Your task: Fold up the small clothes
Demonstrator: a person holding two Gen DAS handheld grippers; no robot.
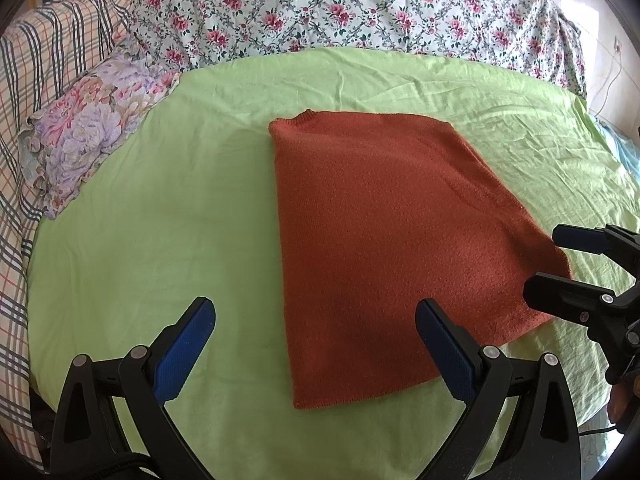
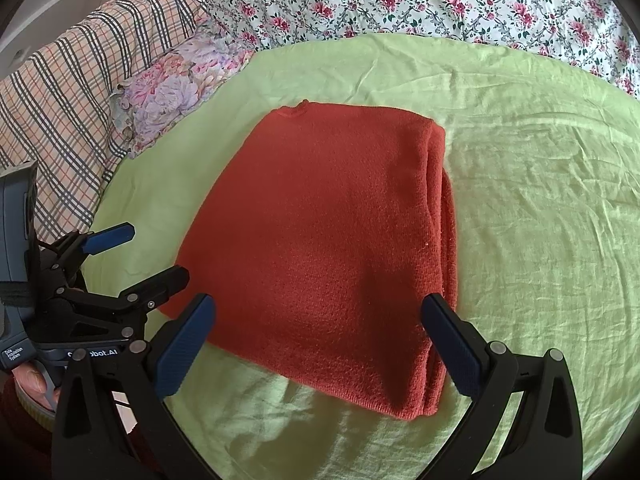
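A rust-orange knitted sweater (image 1: 384,240) lies folded into a long rectangle on the green sheet (image 1: 160,220), collar end far from me. It also shows in the right wrist view (image 2: 328,240), with stacked layers along its right edge. My left gripper (image 1: 316,312) is open and empty, hovering over the sweater's near left corner. My right gripper (image 2: 318,308) is open and empty above the near end of the sweater. Each gripper shows in the other's view: the right one (image 1: 560,256) at the sweater's right corner, the left one (image 2: 156,252) at its left corner.
A floral quilt (image 1: 360,4) lies across the back of the bed. A small flowered pillow (image 1: 92,120) and a plaid blanket (image 1: 36,92) lie at the left. The sheet's edge and a cable show at the far right (image 1: 608,76).
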